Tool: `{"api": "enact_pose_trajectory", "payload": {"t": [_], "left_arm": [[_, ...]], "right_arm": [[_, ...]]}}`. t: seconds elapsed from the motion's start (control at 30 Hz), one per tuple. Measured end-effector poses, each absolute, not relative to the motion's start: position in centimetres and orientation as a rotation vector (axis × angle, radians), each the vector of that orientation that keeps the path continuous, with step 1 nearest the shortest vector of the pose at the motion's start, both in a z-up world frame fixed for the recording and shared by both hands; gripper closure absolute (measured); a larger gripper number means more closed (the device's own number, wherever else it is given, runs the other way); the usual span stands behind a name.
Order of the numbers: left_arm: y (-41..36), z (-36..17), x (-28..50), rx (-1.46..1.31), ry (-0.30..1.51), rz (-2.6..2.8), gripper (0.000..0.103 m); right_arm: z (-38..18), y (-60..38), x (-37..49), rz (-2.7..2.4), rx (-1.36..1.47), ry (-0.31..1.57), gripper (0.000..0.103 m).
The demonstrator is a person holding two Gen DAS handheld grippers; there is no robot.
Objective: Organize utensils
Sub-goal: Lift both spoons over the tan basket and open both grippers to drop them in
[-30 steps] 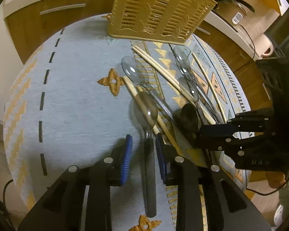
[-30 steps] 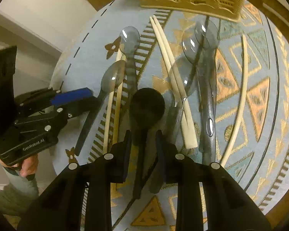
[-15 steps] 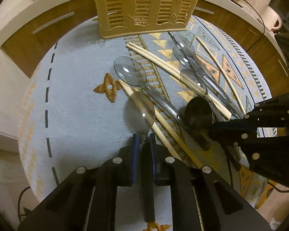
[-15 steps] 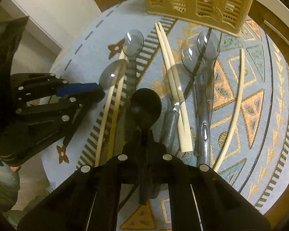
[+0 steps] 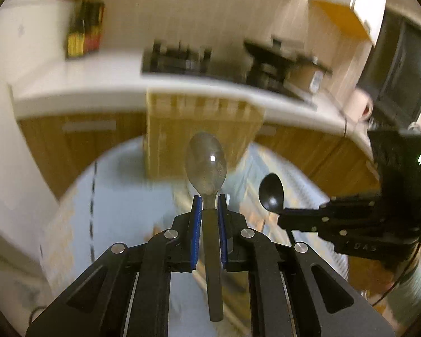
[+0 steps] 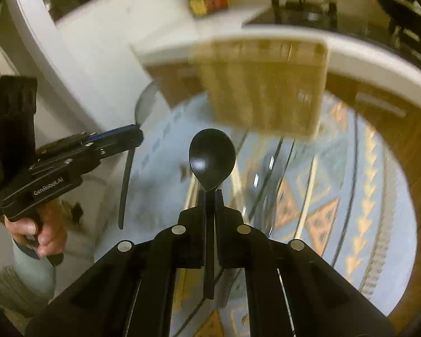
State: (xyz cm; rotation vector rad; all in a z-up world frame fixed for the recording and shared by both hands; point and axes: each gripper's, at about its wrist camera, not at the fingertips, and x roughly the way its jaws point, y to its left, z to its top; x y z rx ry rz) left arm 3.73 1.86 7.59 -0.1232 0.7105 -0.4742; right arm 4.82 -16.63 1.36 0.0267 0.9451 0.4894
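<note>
My left gripper (image 5: 209, 198) is shut on a clear grey spoon (image 5: 206, 163) and holds it in the air, bowl forward, before the tan slotted utensil basket (image 5: 199, 134). My right gripper (image 6: 210, 192) is shut on a black spoon (image 6: 212, 163), also lifted above the table, pointing at the basket (image 6: 263, 90). Each gripper shows in the other's view: the right one with its black spoon (image 5: 271, 192) at the right, the left one (image 6: 137, 134) at the left. Several clear spoons (image 6: 266, 174) and chopsticks (image 6: 308, 193) lie blurred on the mat.
A round table carries a light blue mat with orange triangles (image 6: 350, 202). Behind the basket runs a white counter (image 5: 98, 84) with a stove (image 5: 182, 59) and wooden cabinet doors (image 5: 78, 134). A hand (image 6: 33, 233) holds the left gripper.
Both grippers closed on their spoons, then lifted them off the mat and tilted up toward the basket. The views are now motion blurred.
</note>
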Motion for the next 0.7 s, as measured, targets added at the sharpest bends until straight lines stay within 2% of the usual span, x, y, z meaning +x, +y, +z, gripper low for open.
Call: {"api": "enact_pose_trajectory", "payload": {"t": [0.33, 0.7], "left_arm": [[0.5, 14.0, 9.2, -0.161, 0.412, -0.410, 0.094], [-0.7, 13.8, 13.4, -0.138, 0.219, -0.356, 0.094]], "right_arm": [[9.0, -18.1, 9.9, 0.409, 0.075, 0.668, 0.099], [10.7, -20.0, 15.2, 0.276, 0.067, 0.347, 0.099]]}}
